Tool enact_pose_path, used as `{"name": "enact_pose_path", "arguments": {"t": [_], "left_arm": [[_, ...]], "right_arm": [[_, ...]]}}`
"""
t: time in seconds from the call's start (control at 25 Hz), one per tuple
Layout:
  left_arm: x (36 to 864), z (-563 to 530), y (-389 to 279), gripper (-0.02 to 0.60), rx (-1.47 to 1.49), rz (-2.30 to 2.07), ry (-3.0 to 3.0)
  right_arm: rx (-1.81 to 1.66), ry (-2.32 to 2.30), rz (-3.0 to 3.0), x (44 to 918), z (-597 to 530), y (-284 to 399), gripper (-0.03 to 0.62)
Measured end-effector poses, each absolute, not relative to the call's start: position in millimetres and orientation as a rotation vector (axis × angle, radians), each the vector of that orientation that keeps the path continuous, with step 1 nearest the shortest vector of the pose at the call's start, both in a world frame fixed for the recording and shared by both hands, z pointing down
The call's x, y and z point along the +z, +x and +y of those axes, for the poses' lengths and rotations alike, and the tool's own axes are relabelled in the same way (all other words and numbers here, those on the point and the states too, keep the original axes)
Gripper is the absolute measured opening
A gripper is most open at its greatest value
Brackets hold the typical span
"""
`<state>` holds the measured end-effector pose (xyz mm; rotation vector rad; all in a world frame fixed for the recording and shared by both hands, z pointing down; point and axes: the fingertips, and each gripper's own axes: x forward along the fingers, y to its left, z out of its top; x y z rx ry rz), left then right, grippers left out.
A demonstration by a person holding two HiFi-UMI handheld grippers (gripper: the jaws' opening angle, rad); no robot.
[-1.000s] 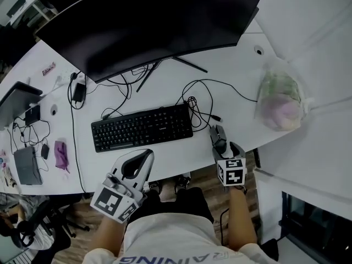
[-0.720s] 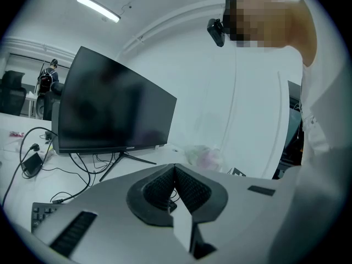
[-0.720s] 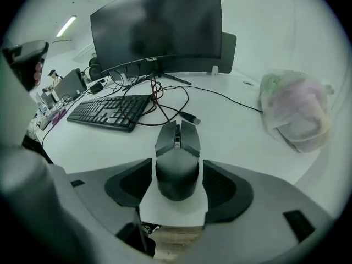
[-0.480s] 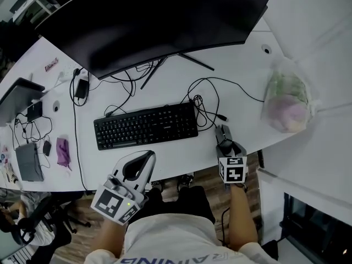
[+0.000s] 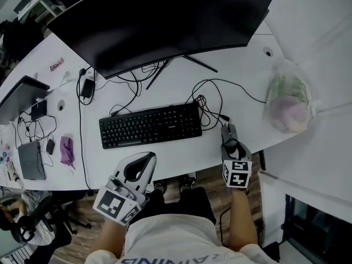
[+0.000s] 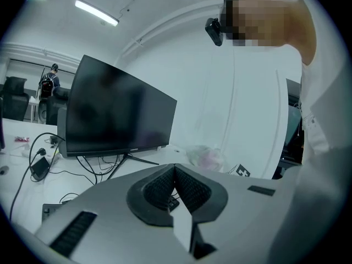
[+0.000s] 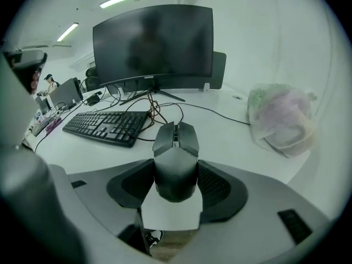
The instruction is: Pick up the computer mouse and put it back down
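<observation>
Right gripper view: hand-held gripper, wide, just closing, hugging computer mouse

White desk: mouse at near edge, betw. R gripper jaws, which have just been closing. Keyboard left of gripper; cables just ahead; monitor stand farther ahead-left; plastic bag ahead-right.

White tabletop stretches ahead of the left claw, wooden floor showing right of it, strip lights glowing overhead.
</observation>
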<state>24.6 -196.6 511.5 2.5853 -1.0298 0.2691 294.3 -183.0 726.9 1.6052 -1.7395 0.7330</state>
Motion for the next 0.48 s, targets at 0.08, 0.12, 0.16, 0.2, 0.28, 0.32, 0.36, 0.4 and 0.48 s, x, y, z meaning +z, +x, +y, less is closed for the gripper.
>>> {"name": "enact_pose_path", "arguments": {"t": [0.08,0.12,0.16,0.2,0.28,0.32,0.36,0.4,0.48], "left_arm": [[505.1,-196.0,22.5,0.008,0.248,-1.036,2.591],[501.2,-195.5,21.6,0.008,0.238,-1.039,2.597],[497.3,-194.7,20.8,0.008,0.228,-1.041,2.606],[493.5,-193.9,19.9,0.008,0.219,-1.042,2.614],[485.7,-192.7,17.2,0.008,0.198,-1.046,2.627],[481.6,-192.2,15.8,0.008,0.186,-1.048,2.632],[477.4,-191.8,14.6,0.008,0.174,-1.048,2.637],[473.3,-191.1,13.7,0.008,0.163,-1.047,2.643],[464.8,-189.2,12.4,0.008,0.137,-1.043,2.656]], "right_arm": [[0.707,1.625,-1.754,715.2,-185.6,293.9,0.261],[0.694,1.635,-1.763,708.5,-186.5,293.4,0.261],[0.681,1.646,-1.772,701.3,-187.0,292.9,0.261],[0.667,1.659,-1.781,693.8,-187.2,292.2,0.261],[0.639,1.685,-1.798,677.2,-187.3,290.1,0.261],[0.624,1.698,-1.806,668.2,-187.2,288.7,0.261],[0.607,1.711,-1.816,658.8,-187.1,287.4,0.261],[0.589,1.723,-1.826,649.4,-187.1,286.0,0.261],[0.551,1.747,-1.847,630.6,-187.2,283.1,0.261]]}}
